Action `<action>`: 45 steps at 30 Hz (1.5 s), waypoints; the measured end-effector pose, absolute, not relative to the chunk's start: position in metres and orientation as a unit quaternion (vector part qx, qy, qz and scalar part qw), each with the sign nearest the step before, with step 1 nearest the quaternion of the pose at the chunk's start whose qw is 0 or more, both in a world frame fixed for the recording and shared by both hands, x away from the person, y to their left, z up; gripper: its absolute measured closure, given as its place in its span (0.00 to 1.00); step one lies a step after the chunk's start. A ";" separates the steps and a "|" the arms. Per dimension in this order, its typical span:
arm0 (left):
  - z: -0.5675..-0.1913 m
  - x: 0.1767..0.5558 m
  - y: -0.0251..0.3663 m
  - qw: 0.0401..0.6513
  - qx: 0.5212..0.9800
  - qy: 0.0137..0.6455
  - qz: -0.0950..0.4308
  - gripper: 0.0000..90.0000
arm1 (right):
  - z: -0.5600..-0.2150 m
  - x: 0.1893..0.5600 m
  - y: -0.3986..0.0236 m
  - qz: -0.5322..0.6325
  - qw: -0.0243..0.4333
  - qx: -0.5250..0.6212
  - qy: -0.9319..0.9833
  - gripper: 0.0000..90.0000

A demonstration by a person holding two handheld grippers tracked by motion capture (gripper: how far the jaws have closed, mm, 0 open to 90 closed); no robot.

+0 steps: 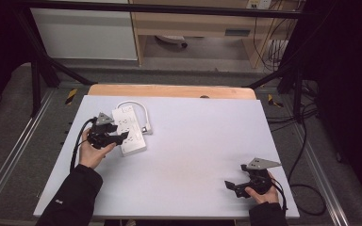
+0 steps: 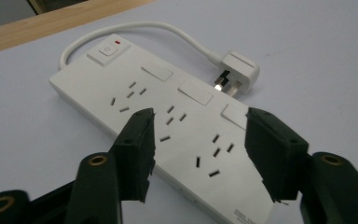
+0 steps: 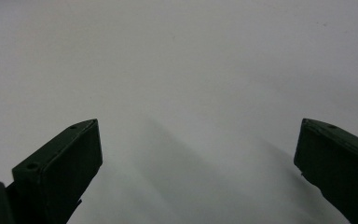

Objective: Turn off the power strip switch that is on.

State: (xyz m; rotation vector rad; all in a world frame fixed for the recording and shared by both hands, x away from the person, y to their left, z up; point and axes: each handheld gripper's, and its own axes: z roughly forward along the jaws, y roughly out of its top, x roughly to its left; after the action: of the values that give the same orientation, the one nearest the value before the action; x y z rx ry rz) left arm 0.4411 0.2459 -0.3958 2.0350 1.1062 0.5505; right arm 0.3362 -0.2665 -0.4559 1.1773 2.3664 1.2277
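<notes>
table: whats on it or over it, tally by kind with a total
power strip, white, with its cord and plug: 1
hand-held grippers, black, both with jaws open: 2, namely the left gripper at the strip and the right gripper over bare table
total: 3

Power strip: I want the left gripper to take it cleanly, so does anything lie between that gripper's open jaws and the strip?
Nothing visible does. The left gripper hovers open right over the power strip. Its cord and plug lie beyond the strip's far side, out of the way.
</notes>
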 end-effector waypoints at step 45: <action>-0.440 0.338 0.264 0.363 0.817 0.393 0.214 0.05 | -0.456 0.336 -0.266 0.414 0.113 0.403 0.808 0.01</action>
State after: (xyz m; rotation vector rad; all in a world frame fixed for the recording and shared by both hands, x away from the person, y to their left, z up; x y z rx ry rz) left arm 0.3384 0.2643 -0.4404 2.1040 1.0108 0.5515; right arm 0.3361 -0.2661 -0.4562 1.1815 2.3710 1.2159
